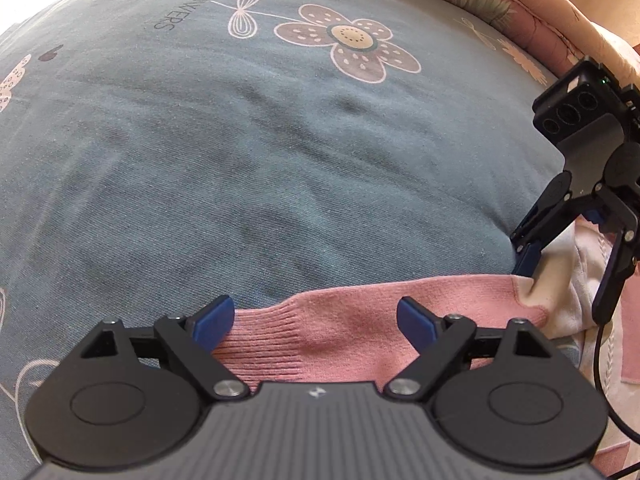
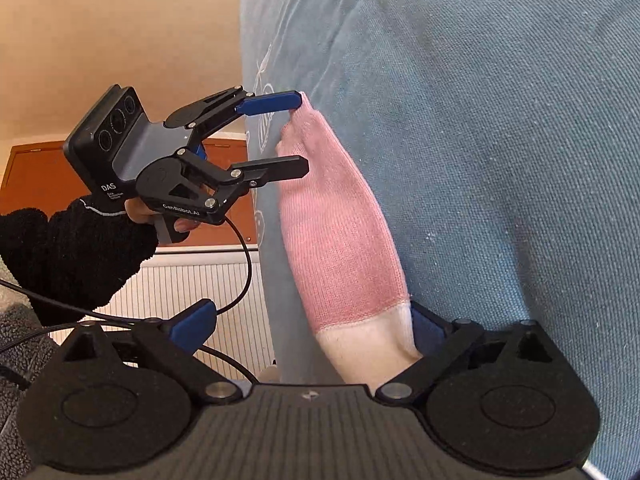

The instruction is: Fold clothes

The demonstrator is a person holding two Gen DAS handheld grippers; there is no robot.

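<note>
A pink knitted sock [image 1: 344, 332] with a white toe [image 2: 372, 344] lies on the blue-grey flowered bedsheet [image 1: 240, 160]. My left gripper [image 1: 316, 320] points down over its ribbed cuff end, jaws wide open with the cuff between them. In the right wrist view the left gripper [image 2: 302, 134] straddles the cuff tip, its upper blue pad [image 2: 272, 104] at the sock's edge. My right gripper [image 2: 312, 330] is open around the white toe, which rests against its right pad [image 2: 428, 332]. From the left wrist view the right gripper [image 1: 568, 280] stands over the toe at the right.
A white and pink patterned cloth [image 1: 600, 360] lies under the sock's toe end. A pink quilt [image 1: 500, 0] borders the sheet at the far right. A person's black fleecy sleeve [image 2: 72, 256] and a trailing cable [image 2: 244, 272] sit beside a white radiator [image 2: 192, 284].
</note>
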